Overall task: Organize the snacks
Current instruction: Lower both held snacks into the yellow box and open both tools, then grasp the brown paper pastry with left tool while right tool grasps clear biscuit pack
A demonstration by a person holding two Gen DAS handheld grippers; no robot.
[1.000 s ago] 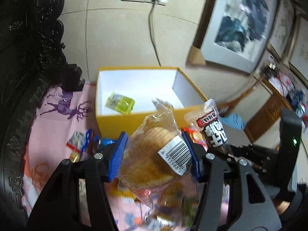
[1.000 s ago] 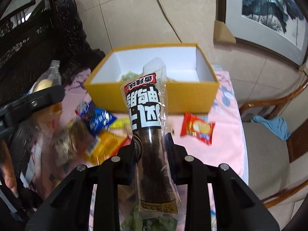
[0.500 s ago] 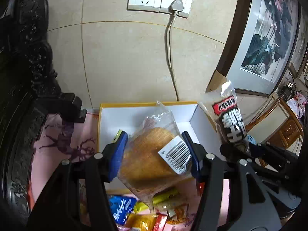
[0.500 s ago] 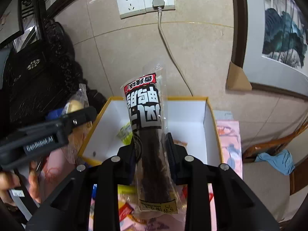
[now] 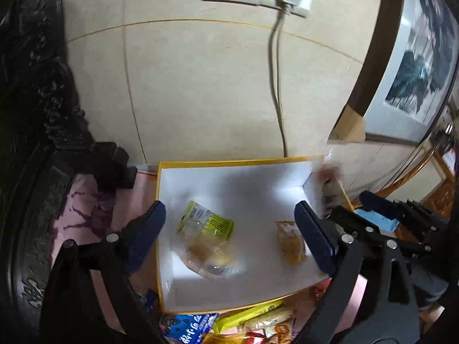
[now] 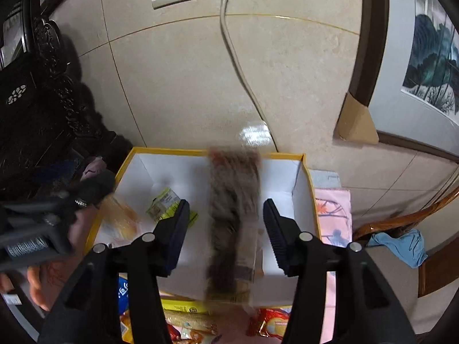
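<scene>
Loose snacks nearest the claws: a heap of coloured foil packets (image 6: 183, 312) lies on the pink patterned cloth of the table (image 6: 334, 215), beneath and behind both claws, outside the box; these look like the next things to fetch.

Right claw (image 6: 226, 229): its jaws are opening, the blue pads clear on both sides of a long dark snack stick in a clear wrapper (image 6: 232, 223), which is blurred and dropping between them into the box. Finish spreading before pulling away, so neither pad drags the wrapper out over the near wall.

Left claw (image 5: 229, 229): also opening, jaws wide, nothing pinched. Right below and between its pads lies a round golden cake in clear plastic (image 5: 209, 255), blurred (probably just landing) on the box floor.

Box: a yellow-rimmed cardboard box with a white inside (image 5: 229, 162) sits under both claws, against the tiled wall beyond.

Already inside: a small green-and-yellow packet (image 5: 205, 220) just ahead of the cake, and a small amber packet (image 5: 289, 242) beside the left claw's right pad.

Clearance: the two claws hang close together over the box; lift each straight up and apart (judging by how near they sit) before reaching back.

Beyond: a white wall socket with a grey cord (image 6: 229, 43), well past the box.
</scene>
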